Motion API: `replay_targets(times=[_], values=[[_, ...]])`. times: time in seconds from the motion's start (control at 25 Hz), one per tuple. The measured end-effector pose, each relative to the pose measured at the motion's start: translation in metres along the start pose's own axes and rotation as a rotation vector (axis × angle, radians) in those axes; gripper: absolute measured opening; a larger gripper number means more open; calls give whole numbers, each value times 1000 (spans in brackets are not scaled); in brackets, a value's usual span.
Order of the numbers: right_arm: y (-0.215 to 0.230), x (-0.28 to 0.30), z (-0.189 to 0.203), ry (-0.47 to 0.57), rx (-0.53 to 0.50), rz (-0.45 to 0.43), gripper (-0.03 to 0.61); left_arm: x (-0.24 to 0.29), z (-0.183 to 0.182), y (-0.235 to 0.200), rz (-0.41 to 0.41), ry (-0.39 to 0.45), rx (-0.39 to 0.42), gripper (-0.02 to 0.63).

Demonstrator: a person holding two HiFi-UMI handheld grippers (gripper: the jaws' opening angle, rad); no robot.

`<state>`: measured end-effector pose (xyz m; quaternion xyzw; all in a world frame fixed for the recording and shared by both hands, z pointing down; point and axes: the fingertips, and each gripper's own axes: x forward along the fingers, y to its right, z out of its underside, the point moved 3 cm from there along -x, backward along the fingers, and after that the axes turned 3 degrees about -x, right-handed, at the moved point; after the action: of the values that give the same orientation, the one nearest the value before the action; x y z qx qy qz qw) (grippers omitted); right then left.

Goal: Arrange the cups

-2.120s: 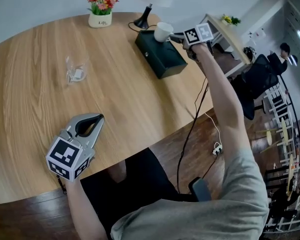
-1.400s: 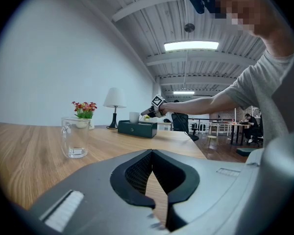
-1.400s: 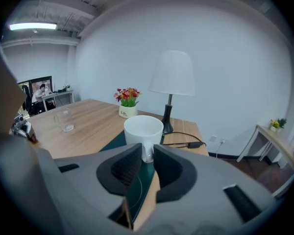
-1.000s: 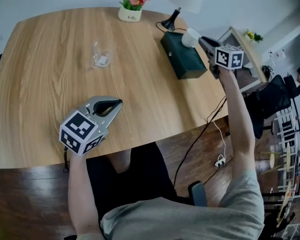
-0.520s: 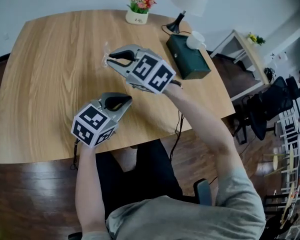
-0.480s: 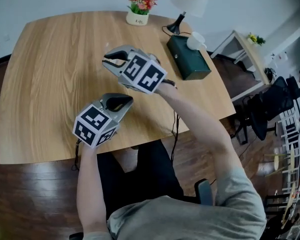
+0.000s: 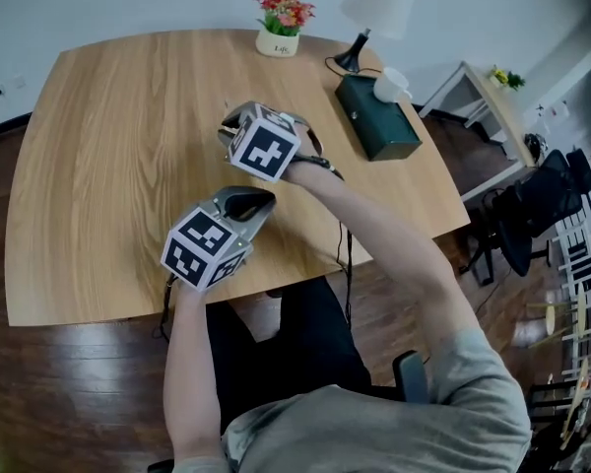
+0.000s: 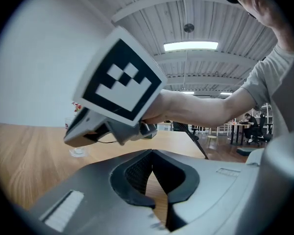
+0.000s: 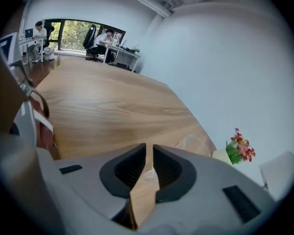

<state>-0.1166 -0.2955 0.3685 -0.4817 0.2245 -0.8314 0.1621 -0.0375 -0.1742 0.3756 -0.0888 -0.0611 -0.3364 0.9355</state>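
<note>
On the table [image 7: 98, 166], right tongs [image 9: 148, 149] pinch the clear cup [image 9: 195, 143] — see-through, upright (left tongs [image 8: 151, 153] pressed together)

The grey left gripper [image 8: 152, 153] sat with jaws together and empty above the light wooden bench [image 8: 24, 163], as the right gripper [image 8: 72, 136], bearing its black-and-white marker cube, hung with its tip at a clear glass cup [image 8: 78, 152].

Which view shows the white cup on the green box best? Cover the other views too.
The head view: the white cup sits unobstructed on the dark green box, near the lamp. The left gripper view is filled by the right gripper and arm; the right gripper view faces table and flowers. Neither shows the cup.
</note>
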Motion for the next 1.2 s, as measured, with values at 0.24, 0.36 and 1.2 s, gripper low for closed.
replay_targets(times=[0.24,0.36,1.2], values=[[23,-24,73,17,85,12,44,1,1,1,-1,1,-2,9],[39,-51,96,179,209,-13,81,1,0,2,1,-1,0,9],[64,-20,93,385,279,-72,71,-1,2,0,0,3,-3,9]])
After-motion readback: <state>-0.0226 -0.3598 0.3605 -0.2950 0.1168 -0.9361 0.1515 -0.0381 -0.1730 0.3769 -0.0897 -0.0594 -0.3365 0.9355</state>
